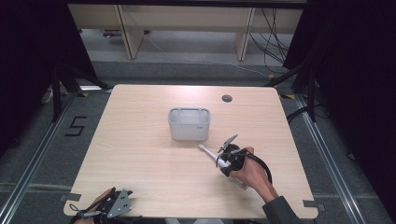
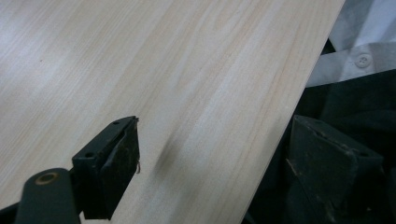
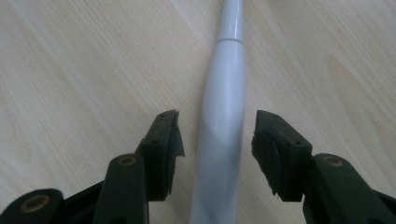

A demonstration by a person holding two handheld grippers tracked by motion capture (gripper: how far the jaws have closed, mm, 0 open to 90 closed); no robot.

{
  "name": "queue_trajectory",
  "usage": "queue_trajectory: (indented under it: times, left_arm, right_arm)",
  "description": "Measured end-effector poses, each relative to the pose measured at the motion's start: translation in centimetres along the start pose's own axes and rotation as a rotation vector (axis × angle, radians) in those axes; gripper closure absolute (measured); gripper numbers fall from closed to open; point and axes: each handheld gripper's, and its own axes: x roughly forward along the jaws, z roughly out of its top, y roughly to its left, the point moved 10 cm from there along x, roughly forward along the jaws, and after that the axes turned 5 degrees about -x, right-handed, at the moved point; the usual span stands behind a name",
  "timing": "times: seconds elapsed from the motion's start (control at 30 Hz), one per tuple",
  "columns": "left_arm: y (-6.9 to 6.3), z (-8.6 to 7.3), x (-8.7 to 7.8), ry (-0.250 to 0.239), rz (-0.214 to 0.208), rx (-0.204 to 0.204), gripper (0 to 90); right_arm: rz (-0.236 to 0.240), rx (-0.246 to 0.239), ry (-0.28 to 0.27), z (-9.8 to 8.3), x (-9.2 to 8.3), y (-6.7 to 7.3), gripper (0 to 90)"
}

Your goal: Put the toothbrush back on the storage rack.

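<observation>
From above, the wooden table (image 1: pixel 140 154) carries a grey bin (image 1: pixel 189 123) near its middle. Just in front of the bin and to its right lies a white toothbrush (image 1: pixel 208 151), its thin end pointing toward the bin. The right gripper (image 1: pixel 227 161) sits over the thicker end of it, held by the person's right hand (image 1: pixel 252 175). The left gripper (image 1: pixel 109 205) rests at the table's near left edge — well apart from the rest.

In the left gripper view, its jaws stand wide apart with nothing between them, one over the tabletop (image 2: pixel 163 70), the other past its edge.

In the right gripper view, the toothbrush handle (image 3: pixel 222 126) lies flat on the wood between the two jaws — they straddle it, with a gap on each side, not clamped.
</observation>
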Motion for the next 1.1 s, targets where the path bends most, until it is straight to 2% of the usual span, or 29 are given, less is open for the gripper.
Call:
queue_trajectory:
  times: [0.13, 0.2, 0.33, 0.47, 0.5, 0.67, 0.87, 0.93, 0.97, 1.07, 1.1]
  left_arm:
    - [0.0, 0.1, 0.0, -0.003, -0.003, -0.002, 16.2]
    - [0.1, 0.0, 0.0, -0.001, 0.008, 0.001, 16.2]
    - [0.0, 0.0, 0.0, 0.000, -0.001, -0.001, 16.2]
    - [-0.1, 0.0, 0.0, -0.003, -0.005, -0.002, 16.2]
    - [-0.1, 0.0, 0.0, -0.003, -0.005, -0.002, 16.2]
    - [0.0, 0.0, -0.1, -0.003, 0.000, 0.001, 16.2]
    - [-0.1, 0.0, 0.0, -0.003, 0.000, -0.002, 16.2]
    - [0.0, 0.0, 0.0, 0.000, 0.000, 0.002, 16.2]
    - [-0.1, 0.0, 0.0, -0.001, -0.002, 0.001, 16.2]
    - [-0.2, 0.0, 0.0, 0.000, -0.016, -0.002, 16.2]
    - [-0.1, 0.0, 0.0, 0.001, -0.011, -0.002, 16.2]
  right_arm:
    - [0.018, 0.005, 0.033, 0.2, 0.4, -0.2, 51.8]
    - [0.019, 0.003, 0.046, 0.3, 0.6, -0.3, 52.9]
    - [0.028, -0.023, 0.090, 0.4, 1.0, -0.5, 56.4]
    - [0.047, -0.026, 0.121, 0.6, 1.3, -0.4, 60.2]
    - [0.051, -0.041, 0.132, 0.5, 1.4, -0.5, 60.7]
    - [0.068, -0.042, 0.178, 0.6, 1.7, -0.5, 63.8]
    - [0.086, -0.051, 0.202, 0.7, 1.9, -0.2, 66.1]
    - [0.089, -0.084, 0.217, 0.8, 2.0, -0.3, 66.2]
    - [0.088, -0.075, 0.225, 0.9, 2.0, -0.3, 66.2]
    - [0.083, -0.098, 0.238, 1.0, 2.1, -0.3, 66.3]
    - [0.088, -0.081, 0.250, 1.0, 2.0, -0.2, 66.3]
